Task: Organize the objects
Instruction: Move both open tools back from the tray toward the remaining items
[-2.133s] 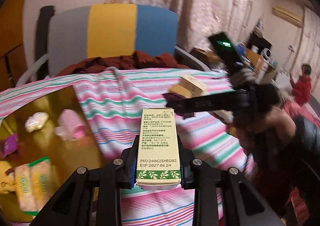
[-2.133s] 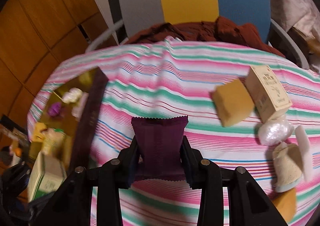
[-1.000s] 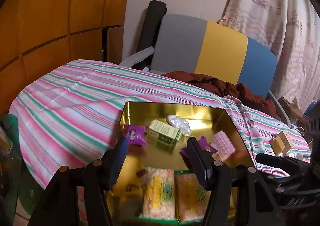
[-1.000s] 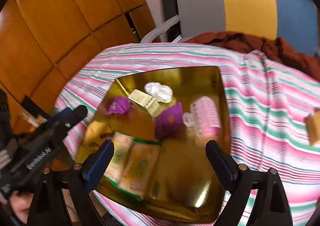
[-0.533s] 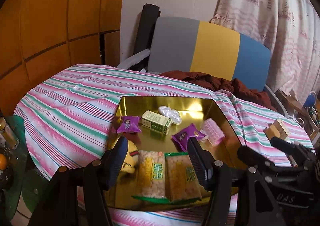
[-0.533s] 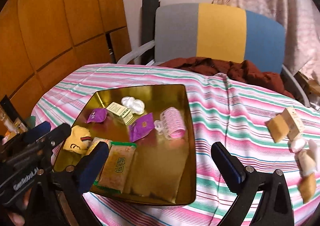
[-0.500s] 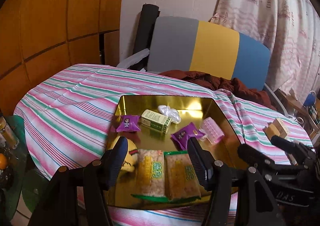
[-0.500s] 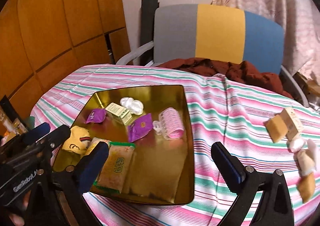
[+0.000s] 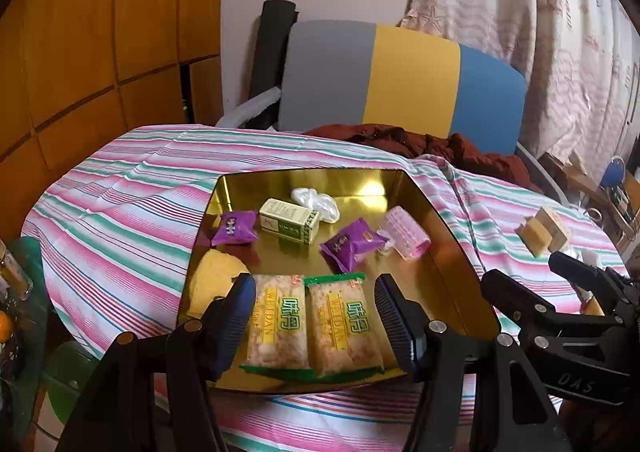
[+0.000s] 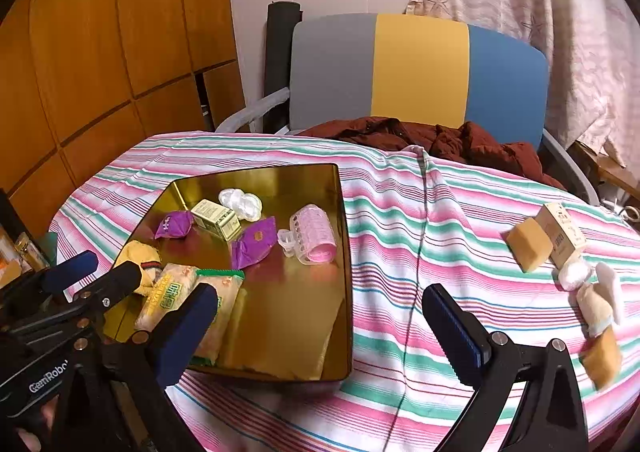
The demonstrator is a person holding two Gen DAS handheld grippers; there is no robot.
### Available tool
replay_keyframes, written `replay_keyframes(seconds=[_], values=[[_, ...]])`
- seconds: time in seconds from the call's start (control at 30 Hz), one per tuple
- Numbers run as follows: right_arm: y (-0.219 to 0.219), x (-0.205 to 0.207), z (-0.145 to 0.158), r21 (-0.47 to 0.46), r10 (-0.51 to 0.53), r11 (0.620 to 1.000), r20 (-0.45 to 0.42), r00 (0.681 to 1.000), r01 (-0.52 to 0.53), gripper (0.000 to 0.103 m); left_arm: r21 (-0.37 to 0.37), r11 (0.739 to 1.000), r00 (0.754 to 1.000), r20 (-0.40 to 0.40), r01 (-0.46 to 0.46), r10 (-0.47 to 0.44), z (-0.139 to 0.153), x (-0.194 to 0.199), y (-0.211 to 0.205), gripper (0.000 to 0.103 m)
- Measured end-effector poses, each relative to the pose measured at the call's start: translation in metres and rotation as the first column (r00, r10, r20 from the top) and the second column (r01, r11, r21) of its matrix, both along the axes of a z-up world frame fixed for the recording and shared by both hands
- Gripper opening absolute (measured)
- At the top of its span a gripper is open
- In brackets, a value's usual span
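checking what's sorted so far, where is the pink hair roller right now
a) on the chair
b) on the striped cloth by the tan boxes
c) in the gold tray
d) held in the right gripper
c: the pink roller lies inside the gold tray near its right wall, and both the left gripper and the right gripper are open and empty.
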State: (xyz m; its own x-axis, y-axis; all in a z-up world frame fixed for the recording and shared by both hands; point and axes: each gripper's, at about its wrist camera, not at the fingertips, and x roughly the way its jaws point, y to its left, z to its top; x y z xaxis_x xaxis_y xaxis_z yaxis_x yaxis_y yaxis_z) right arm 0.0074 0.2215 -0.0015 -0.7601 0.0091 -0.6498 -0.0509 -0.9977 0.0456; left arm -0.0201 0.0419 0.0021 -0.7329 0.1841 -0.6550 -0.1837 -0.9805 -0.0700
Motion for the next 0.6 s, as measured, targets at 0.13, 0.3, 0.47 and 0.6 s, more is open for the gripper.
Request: replay_keyframes(seconds=[0.13, 0.3, 0.47, 0.6], values=[[0.004, 0.004, 0.001, 0.007, -0.012, 1.0, -0.009, 1.0, 0.012, 0.103, -0.003, 1.0, 1.0, 0.011, 0.015, -0.015, -0.003, 0.001, 0.004, 0.063], [0.011, 0.009, -0.001, 0.003, -0.033, 0.999, -0.014, 0.999, 0.033, 0.103, 0.002, 0.999, 0.999, 0.027, 0.035, -0.035, -0.008, 0.003, 0.006, 0.063], [0.018, 0.013, -0.005, -0.004, -0.035, 0.999, -0.013, 0.999, 0.035, 0.103, 0.011, 0.999, 0.998, 0.052, 0.031, -0.032, -0.014, 0.002, 0.009, 0.063], [0.031, 0.015, -0.009, -0.017, -0.049, 0.999, 0.0, 0.999, 0.049, 0.103, 0.02, 0.999, 0.997, 0.056, 0.042, -0.043, -0.015, 0.001, 0.011, 0.063]])
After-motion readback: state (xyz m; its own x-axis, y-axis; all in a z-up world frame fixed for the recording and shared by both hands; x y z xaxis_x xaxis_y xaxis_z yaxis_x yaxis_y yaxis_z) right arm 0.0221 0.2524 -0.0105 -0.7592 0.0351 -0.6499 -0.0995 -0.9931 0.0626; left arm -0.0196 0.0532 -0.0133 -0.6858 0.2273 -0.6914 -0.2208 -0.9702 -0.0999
